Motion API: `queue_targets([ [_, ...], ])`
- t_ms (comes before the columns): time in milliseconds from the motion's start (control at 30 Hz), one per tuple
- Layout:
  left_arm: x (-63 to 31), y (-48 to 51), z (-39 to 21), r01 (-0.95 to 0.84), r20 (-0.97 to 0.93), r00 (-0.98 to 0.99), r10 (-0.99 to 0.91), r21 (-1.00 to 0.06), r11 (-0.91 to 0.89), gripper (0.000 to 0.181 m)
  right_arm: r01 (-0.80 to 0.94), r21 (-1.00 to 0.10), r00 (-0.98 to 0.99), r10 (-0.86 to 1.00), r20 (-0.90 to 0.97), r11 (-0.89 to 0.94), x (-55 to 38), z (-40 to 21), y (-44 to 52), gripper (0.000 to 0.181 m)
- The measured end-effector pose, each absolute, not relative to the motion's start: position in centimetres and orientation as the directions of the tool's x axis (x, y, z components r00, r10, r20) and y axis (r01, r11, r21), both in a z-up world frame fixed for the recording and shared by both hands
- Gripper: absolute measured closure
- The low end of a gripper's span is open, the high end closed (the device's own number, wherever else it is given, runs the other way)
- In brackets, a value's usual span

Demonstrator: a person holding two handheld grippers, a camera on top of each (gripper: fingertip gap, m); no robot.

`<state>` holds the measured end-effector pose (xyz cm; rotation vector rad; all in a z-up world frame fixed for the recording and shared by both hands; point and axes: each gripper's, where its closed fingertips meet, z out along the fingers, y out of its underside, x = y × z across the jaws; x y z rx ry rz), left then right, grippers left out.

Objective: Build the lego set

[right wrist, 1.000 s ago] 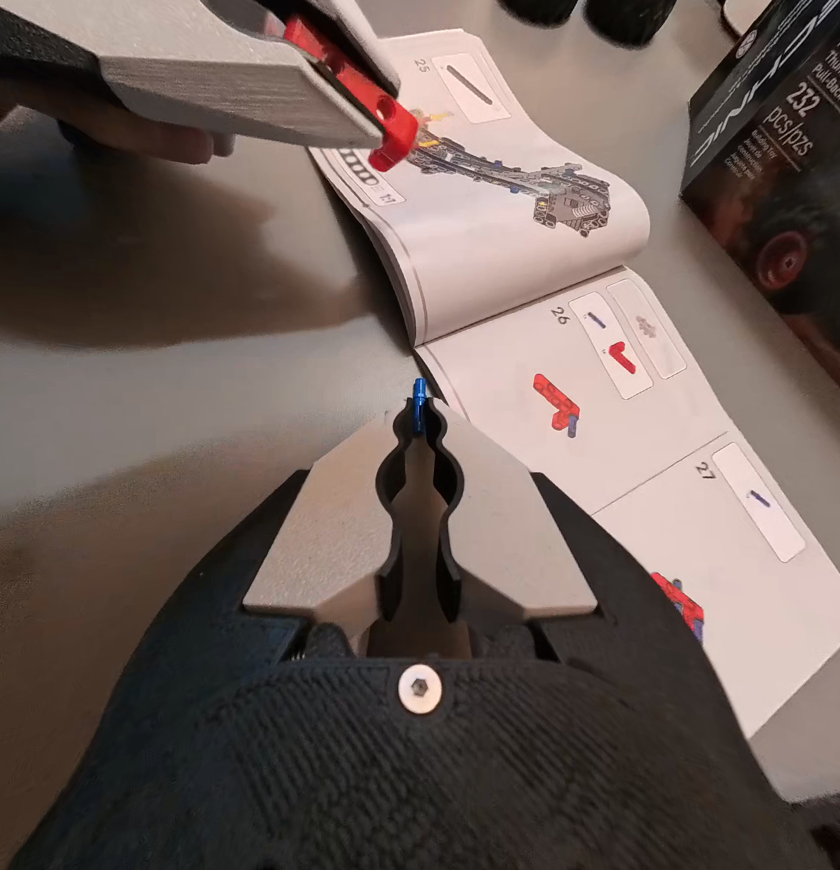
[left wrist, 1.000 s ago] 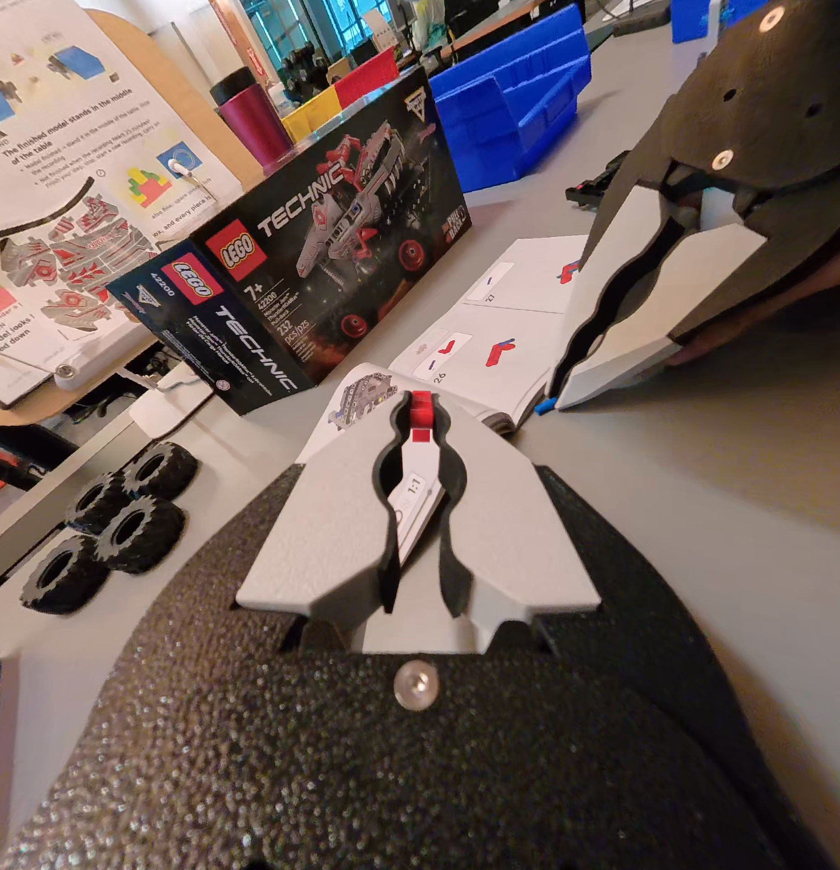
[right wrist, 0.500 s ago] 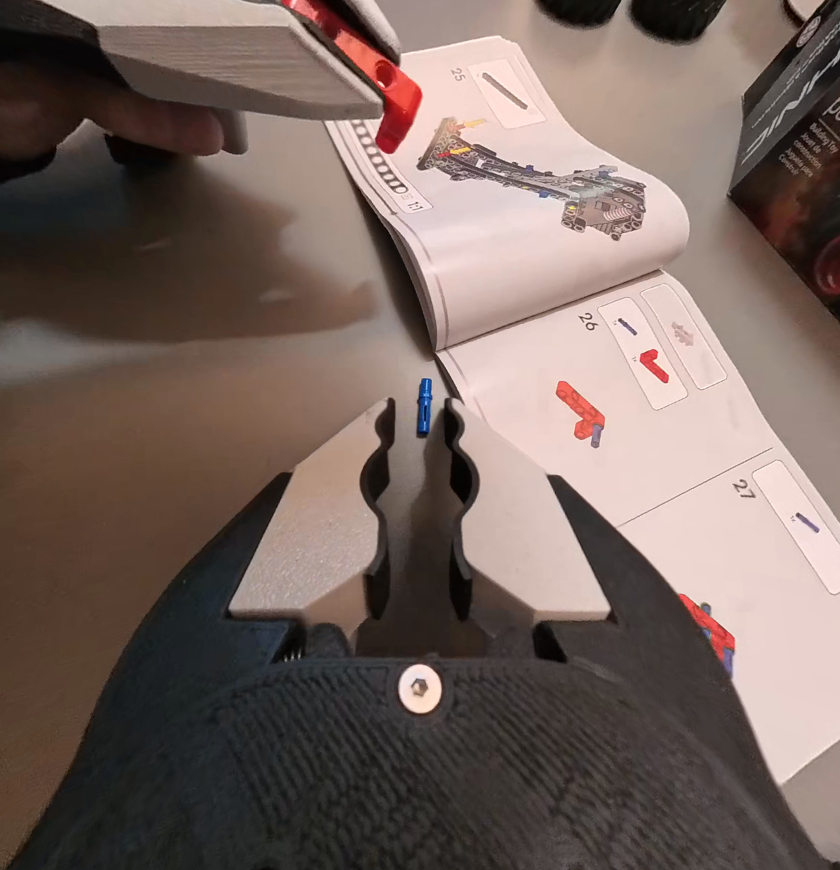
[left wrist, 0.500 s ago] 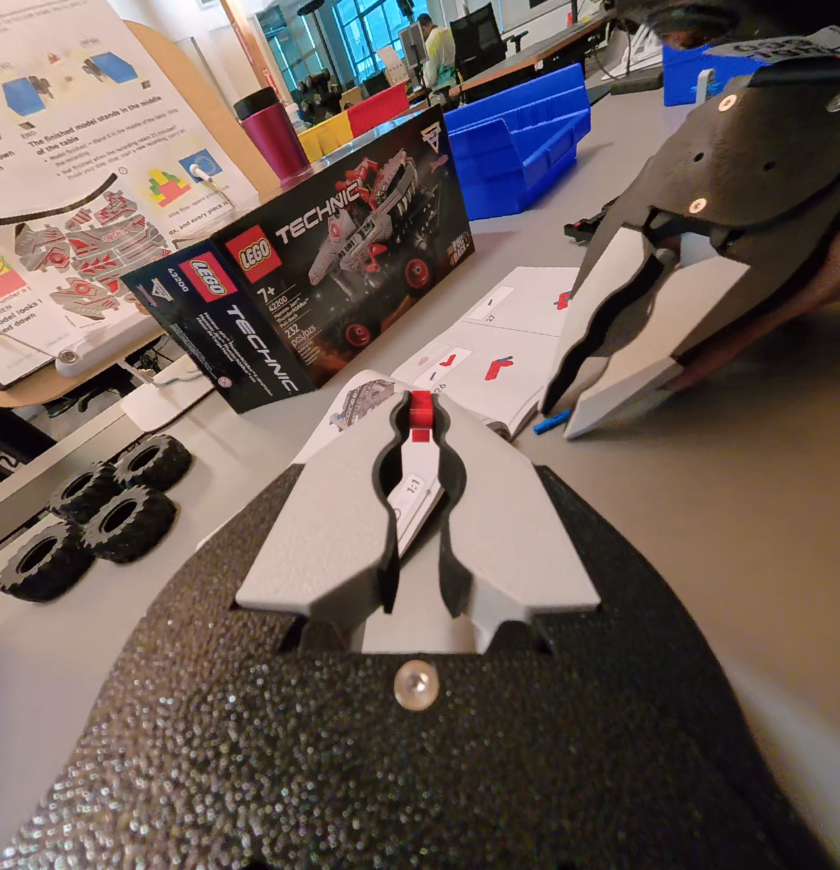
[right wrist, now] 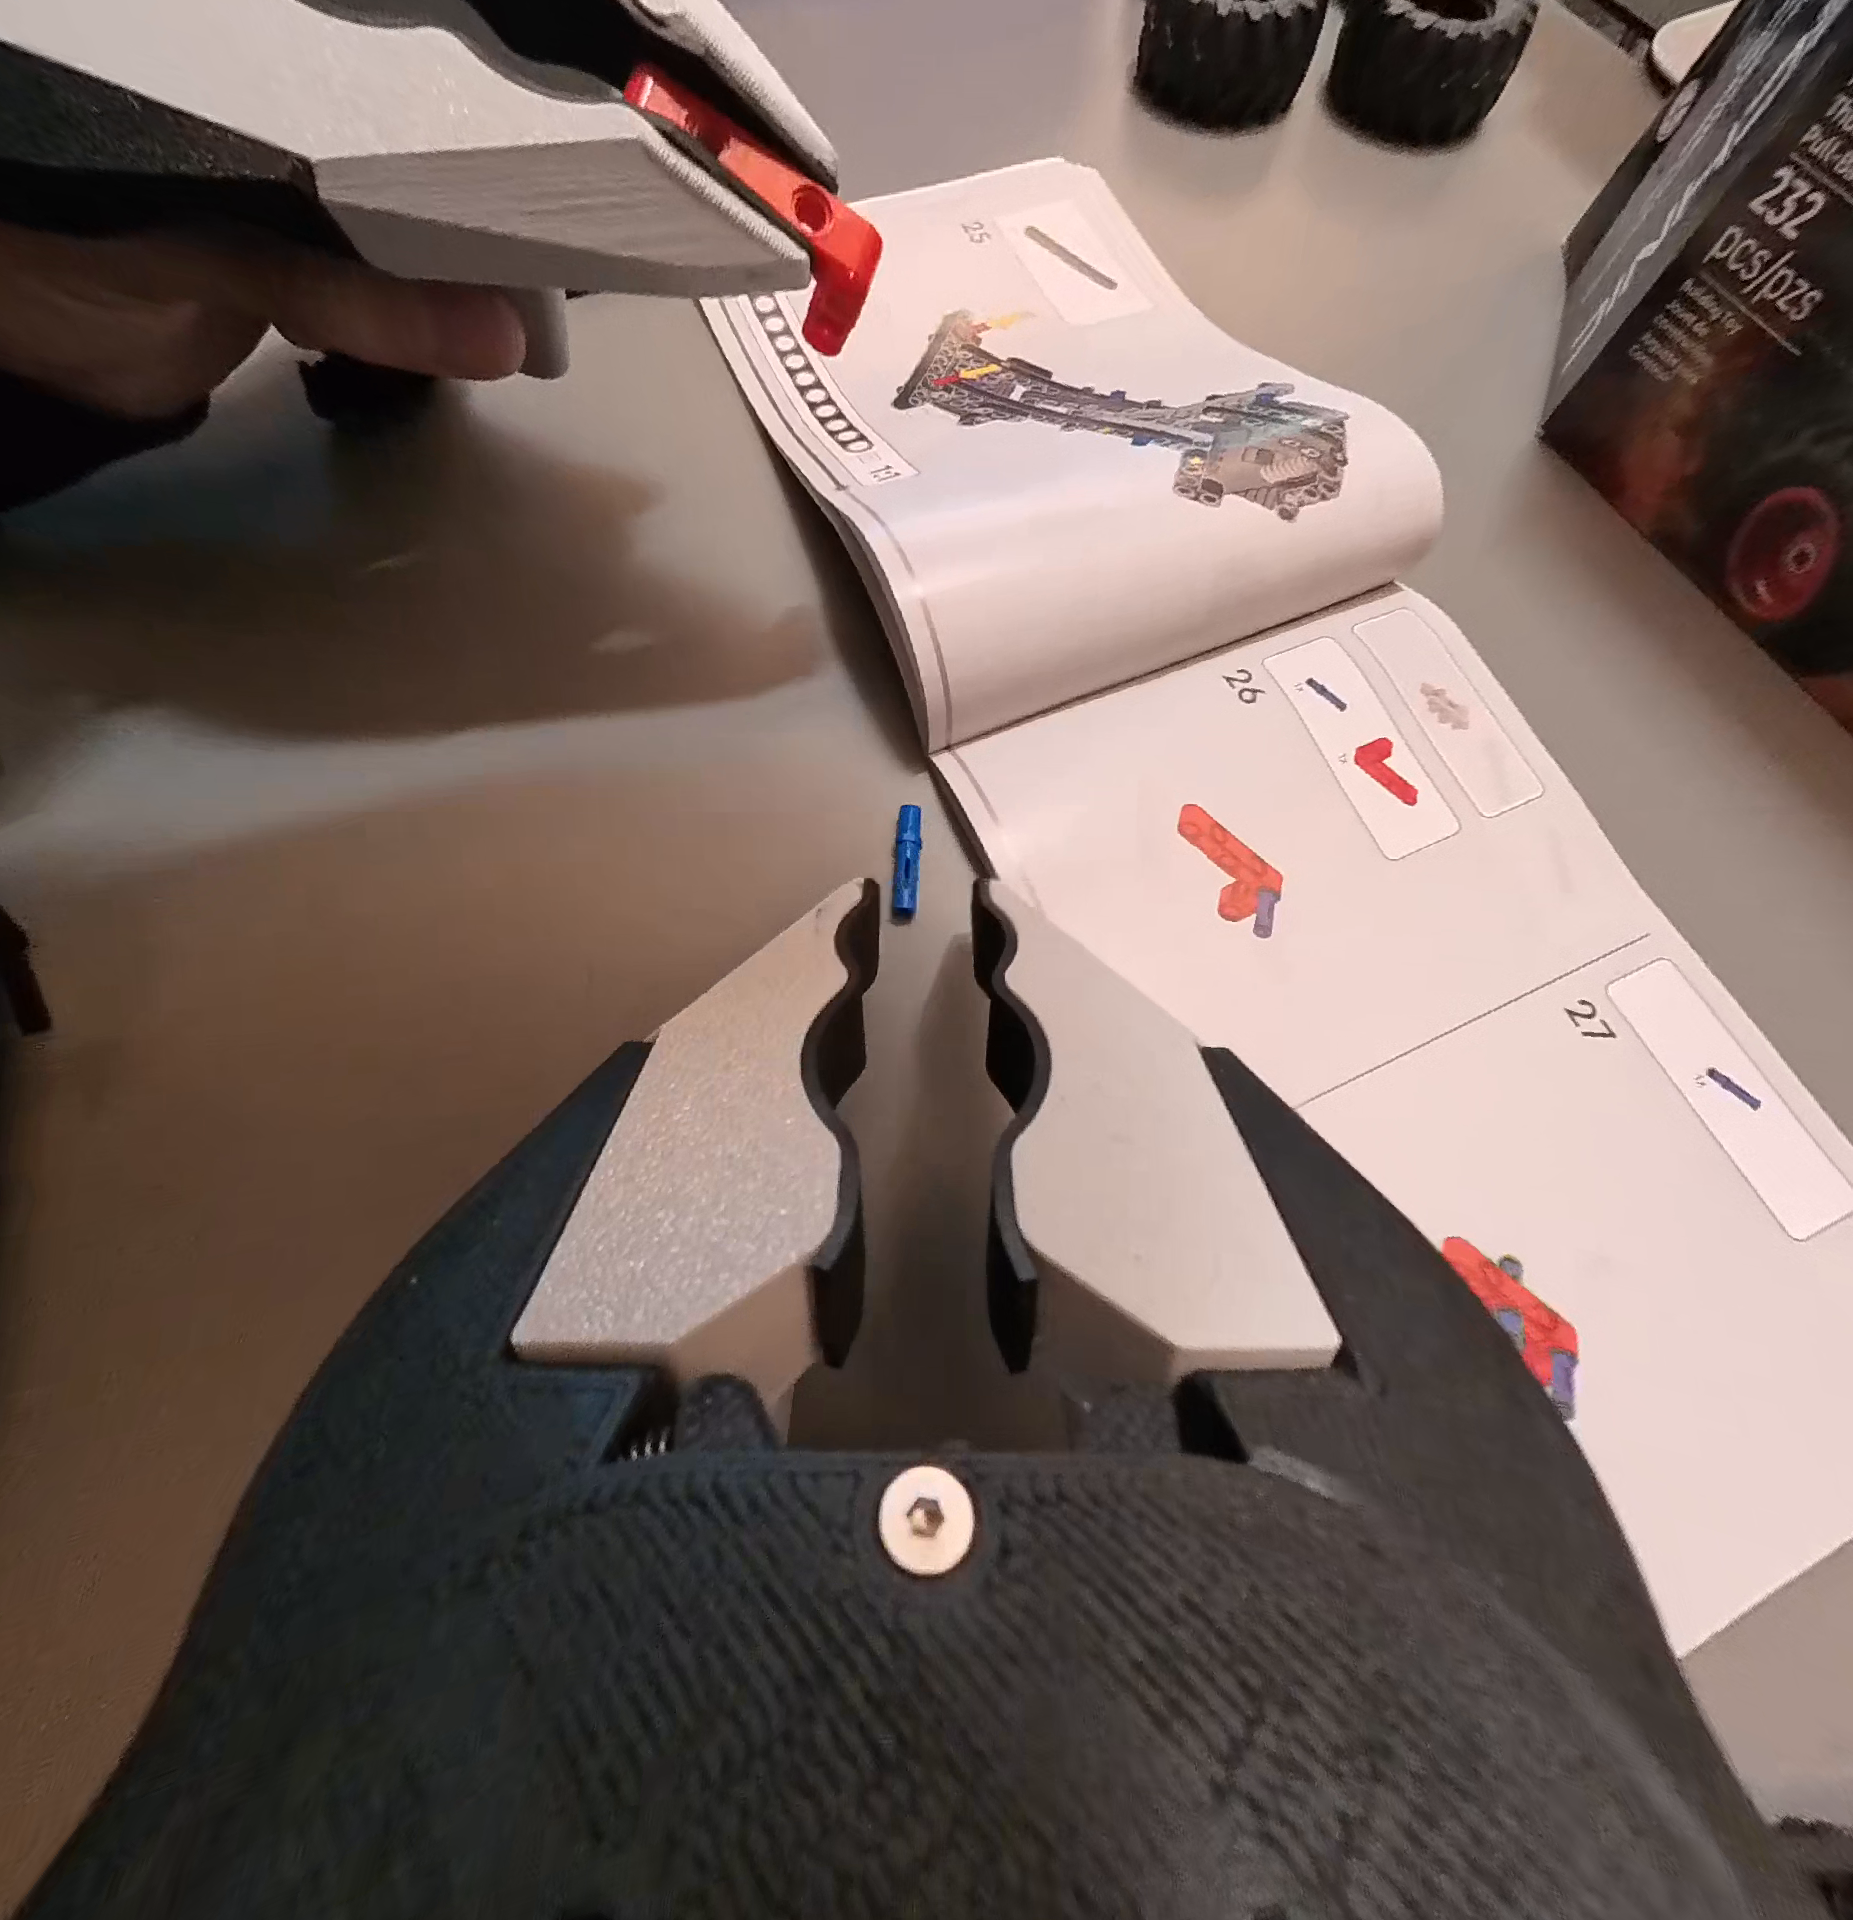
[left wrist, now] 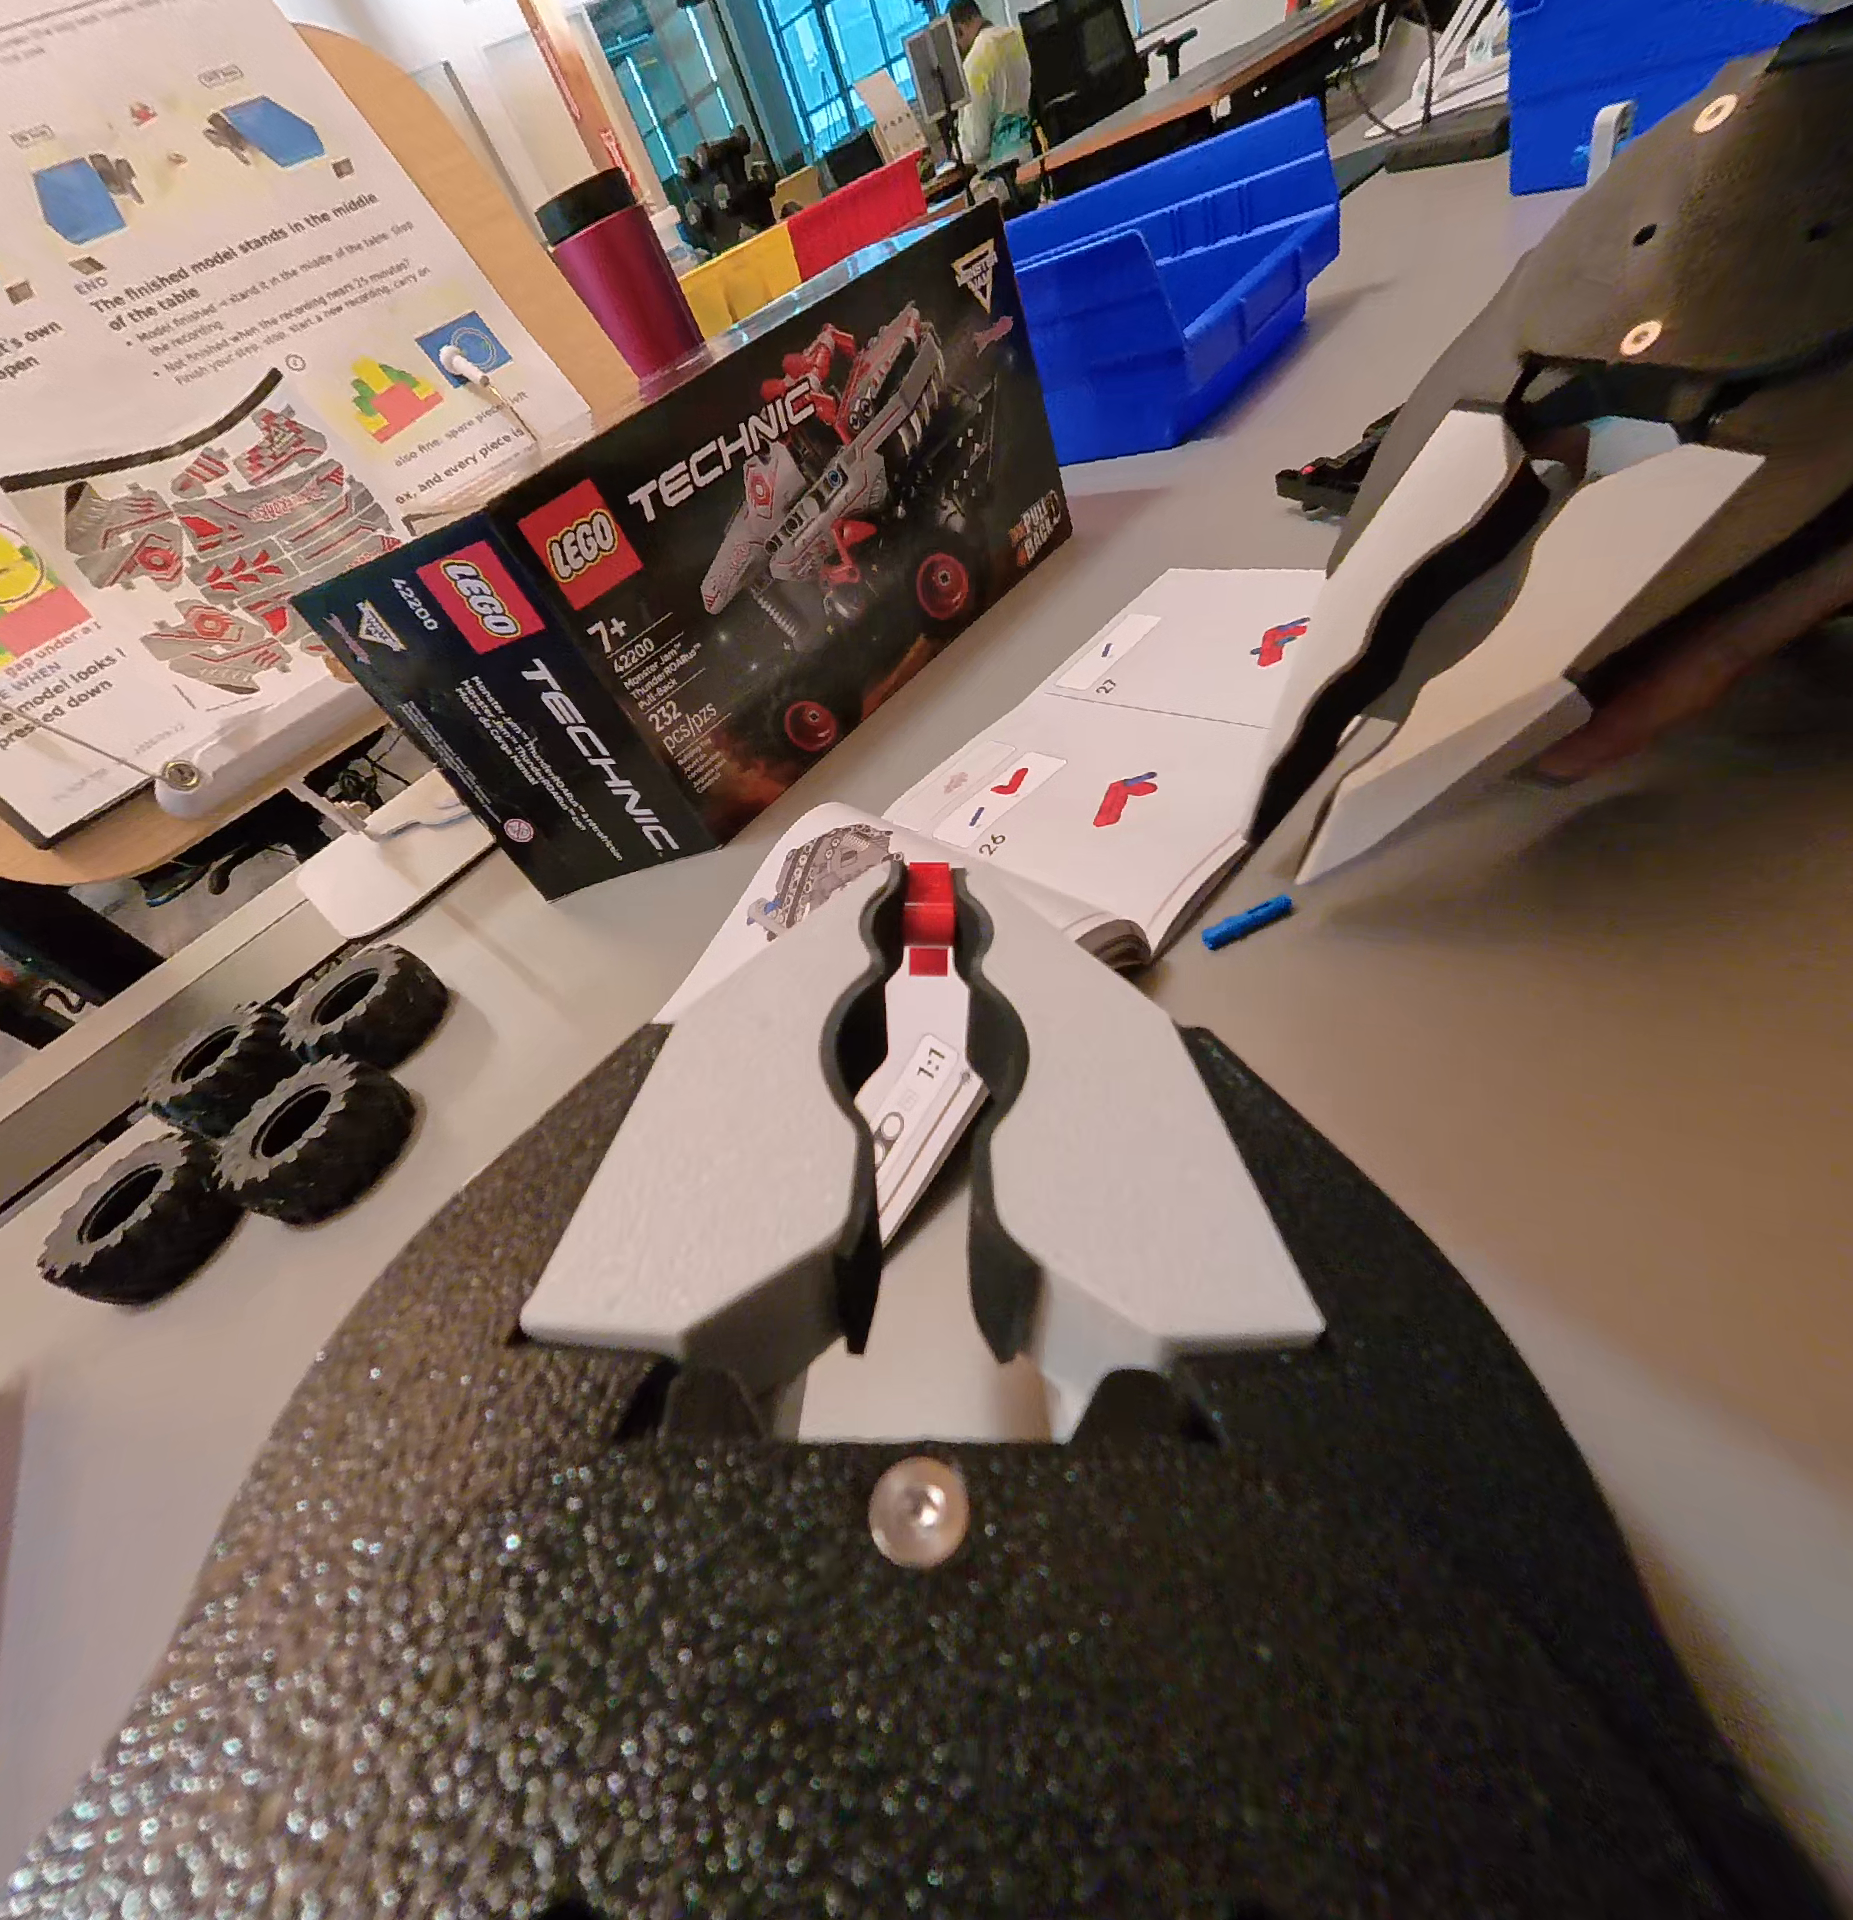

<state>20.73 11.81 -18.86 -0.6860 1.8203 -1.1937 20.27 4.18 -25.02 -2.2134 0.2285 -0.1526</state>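
Lying loose on grey tabletop just beside open instruction booklet: small blue plastic connector pin, let go by right gripper, jaws now apart w/ nothing held, so regrasp likely; left gripper clamped on red angled beam, its rear end hidden btw fingers.

booklet crowds blue pin rightward.

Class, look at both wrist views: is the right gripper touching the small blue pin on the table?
Apart. The right wrist view shows the right gripper open, with the blue pin lying on the table just beyond its fingertips, bare table visible between.
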Motion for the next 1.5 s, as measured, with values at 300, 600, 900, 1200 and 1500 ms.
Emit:
queue_targets([
  [300, 20.63, 11.73, -18.81, 0.005, -0.344, -0.509, -0.789, -0.918, 0.397, 0.177, -0.087, -0.754, 0.981, -0.189, 0.049, -0.651, 19.89, -26.06, 4.29, 0.168],
  [600, 20.61, 11.70, -18.83, 0.007, -0.346, -0.510, -0.787, -0.917, 0.399, 0.177, -0.090, -0.753, 0.982, -0.182, 0.040, -0.652, 19.78, -26.11, 4.32, 0.169],
  [900, 20.59, 11.62, -18.88, 0.009, -0.352, -0.512, -0.784, -0.914, 0.405, 0.177, -0.084, -0.753, 0.983, -0.178, 0.044, -0.653, 19.73, -26.13, 4.35, 0.171],
  [1200, 20.58, 11.56, -18.95, 0.009, -0.356, -0.513, -0.781, -0.912, 0.410, 0.177, -0.073, -0.753, 0.980, -0.186, 0.066, -0.654, 19.92, -26.09, 4.39, 0.171],
  [1500, 20.58, 11.33, -18.99, 0.007, -0.352, -0.521, -0.778, -0.913, 0.408, 0.177, -0.103, -0.753, 0.984, -0.177, 0.018, -0.650, 20.05, -26.14, 4.78, 0.173],
])
